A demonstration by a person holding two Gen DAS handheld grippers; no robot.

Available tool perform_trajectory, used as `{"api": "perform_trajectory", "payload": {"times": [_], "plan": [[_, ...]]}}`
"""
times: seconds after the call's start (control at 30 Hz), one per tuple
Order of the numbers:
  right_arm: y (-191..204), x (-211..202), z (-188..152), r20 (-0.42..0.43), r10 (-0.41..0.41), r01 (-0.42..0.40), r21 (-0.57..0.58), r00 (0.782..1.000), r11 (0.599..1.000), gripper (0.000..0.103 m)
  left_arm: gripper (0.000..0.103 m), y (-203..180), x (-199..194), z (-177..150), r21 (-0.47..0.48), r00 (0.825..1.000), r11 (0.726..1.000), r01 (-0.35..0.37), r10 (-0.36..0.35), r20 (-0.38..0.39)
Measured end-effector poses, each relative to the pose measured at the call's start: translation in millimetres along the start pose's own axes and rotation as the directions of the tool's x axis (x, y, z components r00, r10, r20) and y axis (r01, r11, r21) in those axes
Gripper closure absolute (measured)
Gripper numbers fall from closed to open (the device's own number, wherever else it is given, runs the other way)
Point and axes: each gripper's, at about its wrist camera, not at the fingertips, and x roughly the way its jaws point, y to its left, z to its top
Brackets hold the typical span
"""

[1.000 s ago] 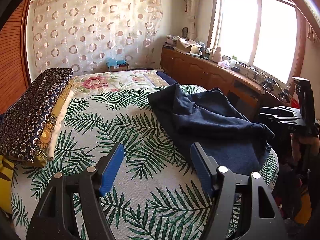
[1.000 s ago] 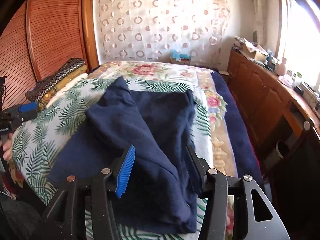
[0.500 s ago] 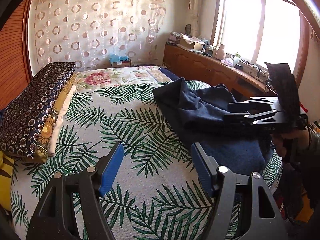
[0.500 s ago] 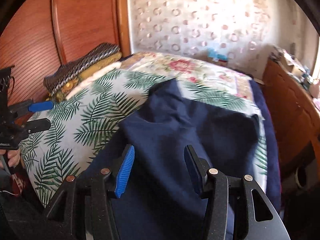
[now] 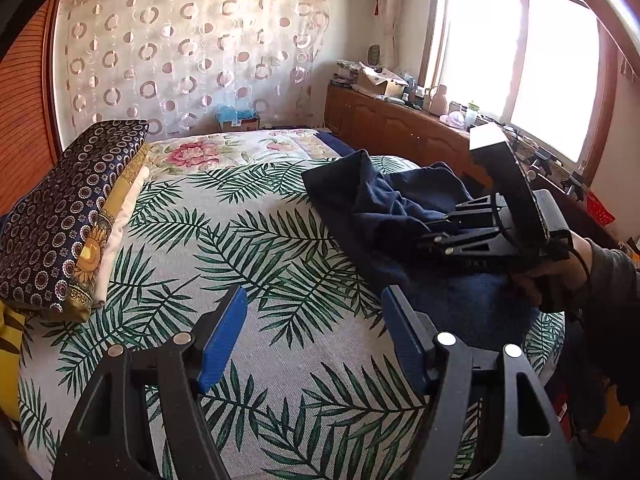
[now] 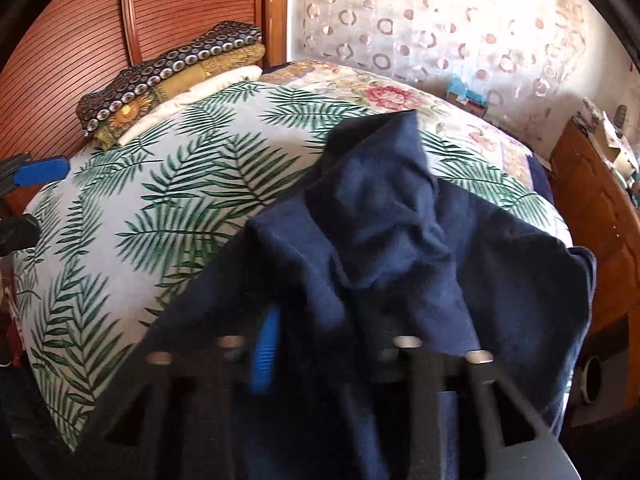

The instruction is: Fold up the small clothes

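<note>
Bare bedspread [image 5: 256, 264] between pillows [image 5: 60, 216] and garment [image 6: 400, 248]. Left gripper [image 5: 312, 332] spread, empty. Right gripper [image 6: 320, 344], clear before, now closing into garment; grasp unclear through blur.

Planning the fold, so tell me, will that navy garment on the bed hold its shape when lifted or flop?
The navy garment will likely flop: it lies in soft creases. It probably drapes from wherever the closing right gripper pinches. It should not slide far on the leaf-print bedspread.
</note>
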Motion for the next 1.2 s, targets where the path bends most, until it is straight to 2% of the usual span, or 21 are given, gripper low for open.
{"api": "perform_trajectory", "payload": {"times": [0.07, 0.13, 0.2, 0.37, 0.43, 0.53, 0.57, 0.6, 0.67, 0.73, 0.87, 0.97, 1.03, 1.1, 1.2], "plan": [[-4.9, -4.0, -1.4, 0.019, 0.013, -0.013, 0.018, 1.0, 1.0, 0.096, 0.032, -1.1, -0.3, -0.9, 0.001, 1.0, 1.0, 0.002, -0.002, 0.0], [-8.1, -12.7, 0.7, 0.048, -0.031, 0.03, 0.037, 0.998, 0.999, 0.096, 0.032, -2.0, -0.5, -1.7, 0.003, 1.0, 1.0, 0.005, -0.005, 0.0], [-20.9, -29.6, 4.0, 0.098, -0.041, 0.033, 0.079, 0.994, 0.996, 0.096, 0.032, -3.0, 0.0, -2.5, 0.004, 1.0, 1.0, 0.007, -0.007, -0.001], [-76.3, -62.9, 14.6, 0.16, -0.153, 0.119, 0.206, 0.975, 0.971, 0.097, 0.032, -4.5, 1.5, -3.3, 0.0, 1.0, 1.0, 0.016, -0.016, -0.003], [-102.6, -65.3, 14.1, 0.142, -0.217, 0.174, 0.269, 0.966, 0.947, 0.097, 0.032, -5.8, 1.4, -3.3, 0.002, 1.0, 1.0, 0.018, -0.018, -0.004], [-137.7, -51.0, 9.2, 0.072, -0.27, 0.225, 0.372, 0.96, 0.9, 0.096, 0.032, -8.1, 2.2, -3.1, 0.008, 1.0, 1.0, 0.02, -0.02, -0.005], [-142.3, -46.7, 6.9, 0.058, -0.283, 0.241, 0.38, 0.957, 0.893, 0.094, 0.032, -8.7, 2.2, -3.2, 0.011, 1.0, 1.0, 0.02, -0.02, -0.005], [-145.0, -42.4, 5.1, 0.043, -0.289, 0.251, 0.381, 0.956, 0.89, 0.082, 0.032, -8.7, 2.3, -3.1, 0.012, 1.0, 1.0, 0.02, -0.02, -0.005], [-142.2, -37.8, 4.5, 0.024, -0.31, 0.279, 0.371, 0.95, 0.885, 0.065, 0.032, -8.7, 2.5, -3.0, 0.01, 1.0, 1.0, 0.021, -0.021, -0.006], [-138.0, -39.1, 6.3, 0.02, -0.329, 0.301, 0.357, 0.944, 0.884, 0.064, 0.032, -9.8, 3.7, -3.1, 0.006, 1.0, 1.0, 0.023, -0.023, -0.009], [-128.2, -50.0, 5.4, 0.041, -0.335, 0.301, 0.348, 0.941, 0.888, 0.064, 0.032, -12.1, 4.1, -1.8, 0.014, 1.0, 1.0, 0.024, -0.024, -0.009], [-116.0, -66.8, 1.5, 0.095, -0.312, 0.263, 0.344, 0.945, 0.901, 0.064, 0.032, -13.7, 4.8, -0.1, 0.016, 1.0, 1.0, 0.022, -0.022, -0.003], [-112.8, -67.4, -6.8, 0.103, -0.274, 0.226, 0.336, 0.956, 0.914, 0.063, 0.032, -15.1, 5.2, 1.8, 0.017, 1.0, 1.0, 0.019, -0.019, 0.002], [-104.3, -63.2, -14.3, 0.098, -0.226, 0.183, 0.329, 0.969, 0.926, 0.055, 0.032, -17.4, 5.9, 4.4, 0.025, 1.0, 1.0, 0.009, -0.01, 0.009], [-92.6, -49.0, -19.9, 0.087, -0.175, 0.14, 0.309, 0.981, 0.941, 0.052, 0.026, -18.5, 6.4, 7.6, 0.028, 1.0, 1.0, 0.008, -0.009, 0.016]]}}
